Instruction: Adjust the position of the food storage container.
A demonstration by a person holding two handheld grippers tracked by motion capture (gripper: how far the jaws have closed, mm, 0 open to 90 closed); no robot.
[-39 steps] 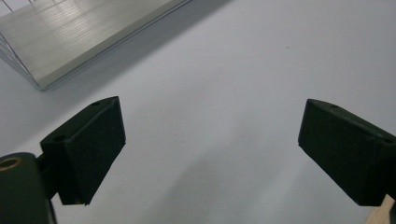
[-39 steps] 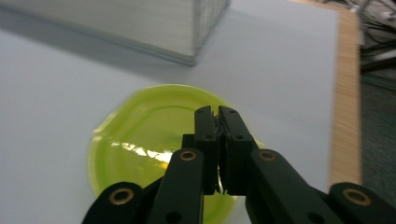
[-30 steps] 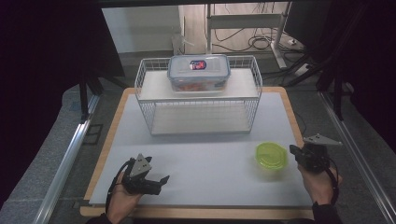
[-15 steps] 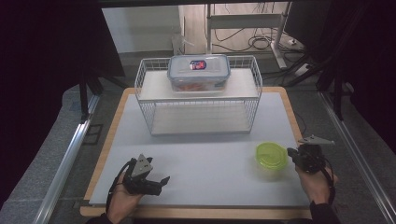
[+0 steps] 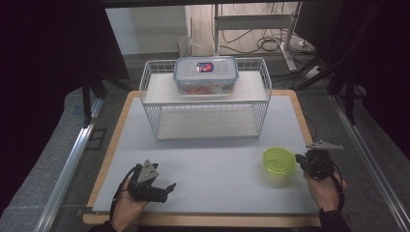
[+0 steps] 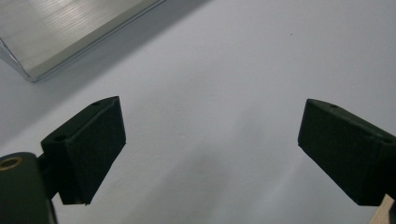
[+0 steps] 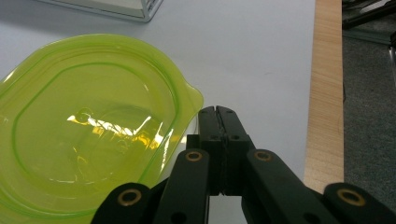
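So the right gripper [image 5: 300, 159] had its jaws pressed flat together with nothing between them, tips sitting just off the pour-tab edge of the lime-green lidded container [image 5: 279, 161], which lay right next to it at about its 9 o'clock in the high view. In the right gripper view the closed tips [image 7: 218, 116] ended just beside the tab, close enough that I couldn't tell if they touched. The container sat on the white mat [image 5: 217, 159] near the table's right side, roughly 4 o'clock from the board's middle. The left gripper [image 5: 164, 189] was over at 7 o'clock, well apart from the container, jaws spread wide over bare mat with nothing in them. Further out at 12 o'clock stood a white wire rack [image 5: 205, 104] with a clear lock-lid food box [image 5: 206, 75] resting on its top shelf. The wooden board edge [image 5: 300, 116] framed the mat.
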